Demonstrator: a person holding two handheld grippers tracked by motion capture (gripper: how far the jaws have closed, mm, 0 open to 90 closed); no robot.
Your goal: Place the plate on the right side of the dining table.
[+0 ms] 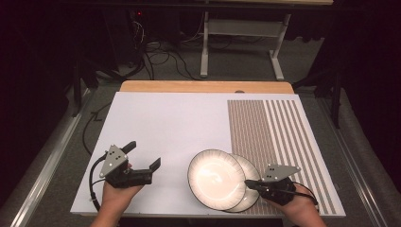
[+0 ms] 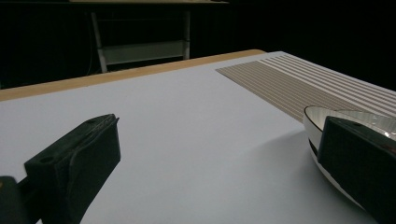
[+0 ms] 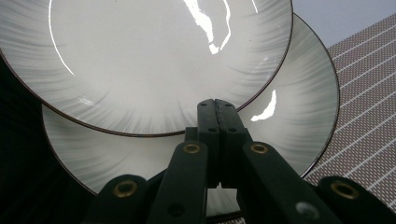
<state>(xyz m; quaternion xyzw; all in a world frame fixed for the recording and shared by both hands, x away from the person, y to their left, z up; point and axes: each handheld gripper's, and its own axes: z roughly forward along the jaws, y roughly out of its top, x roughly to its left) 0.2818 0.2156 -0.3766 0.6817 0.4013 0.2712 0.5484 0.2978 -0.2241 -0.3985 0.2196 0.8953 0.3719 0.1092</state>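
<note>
Two plates overlap just ahead of the right gripper, whose jaws are pressed together, empty, over the lower plate; the upper plate lies beyond. The left gripper waits wide open, well aside. Separating or stacking looks barely begun.

Left hand: comes in from the bottom and holds the left hand-held gripper.
Left jaws: wide apart, nothing between them.
Right hand: holds the right hand-held gripper, pointing left.
Right jaws: pressed tight together.
</note>
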